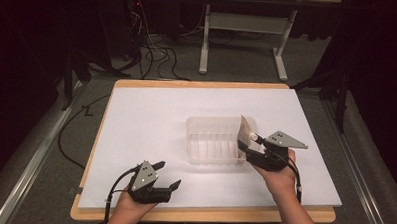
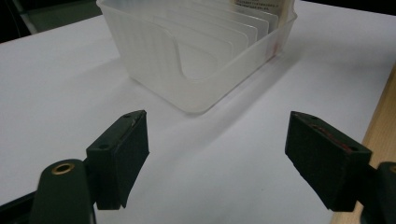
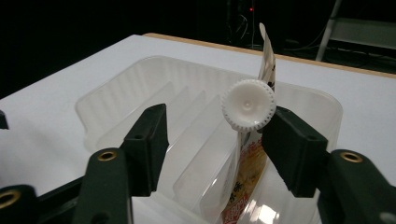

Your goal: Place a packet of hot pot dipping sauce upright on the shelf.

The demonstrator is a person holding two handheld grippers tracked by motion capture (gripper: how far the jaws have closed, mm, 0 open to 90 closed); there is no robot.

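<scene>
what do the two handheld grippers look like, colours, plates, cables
Both are black two-jaw tools. The left gripper has blocky black jaw pads, brass-coloured pivot eyelets, and a grey three-cornered plate with dark dots on top. The right gripper carries the same kind of grey plate. A black cable trails from each. No sleeves show.

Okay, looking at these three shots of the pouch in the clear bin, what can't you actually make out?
- Pouch: its printing is too small and blurred to read in the right gripper view; the bottom edge cuts off its lower end.
- Bin: the top edge of the left gripper view cuts off its far end.
- Right hand-held gripper: in the high view, its grey plate hides the jaws.
</scene>
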